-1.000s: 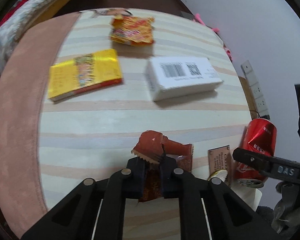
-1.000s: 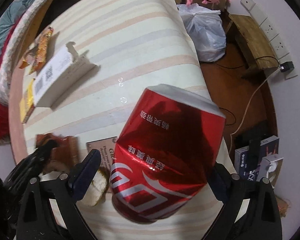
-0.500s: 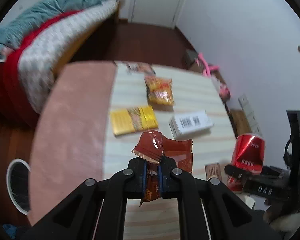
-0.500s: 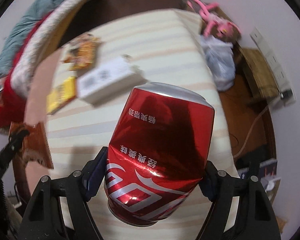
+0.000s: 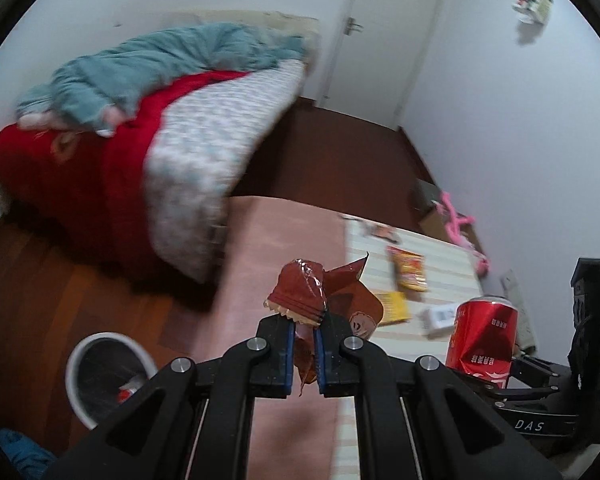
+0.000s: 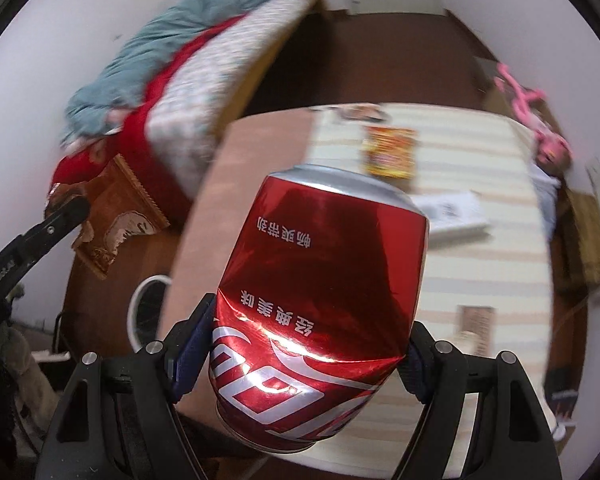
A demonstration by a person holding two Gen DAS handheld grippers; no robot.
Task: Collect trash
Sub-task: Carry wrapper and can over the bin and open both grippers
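Note:
My left gripper (image 5: 302, 354) is shut on a crumpled brown snack wrapper (image 5: 300, 294), lifted well above the table; the same wrapper (image 6: 112, 220) shows at the left of the right wrist view. My right gripper (image 6: 308, 354) is shut on a dented red soda can (image 6: 320, 304), its pads pressing both sides; this can (image 5: 482, 334) also appears at the right of the left wrist view. A white-rimmed trash bin (image 5: 108, 376) stands on the floor below, left of the table, and the bin (image 6: 148, 312) shows partly behind the can.
The striped table (image 6: 480, 272) with a pink cloth edge (image 5: 272, 248) still carries an orange snack bag (image 6: 390, 152), a yellow packet (image 5: 396, 306), a white box (image 6: 448, 212) and a small brown card (image 6: 474, 320). A bed (image 5: 140, 152) with red and teal bedding stands behind.
Both grippers rose and drew back from the table, each carrying its item. The right jaws closed onto the can, which stood loose between them a second ago. The bin came into view.

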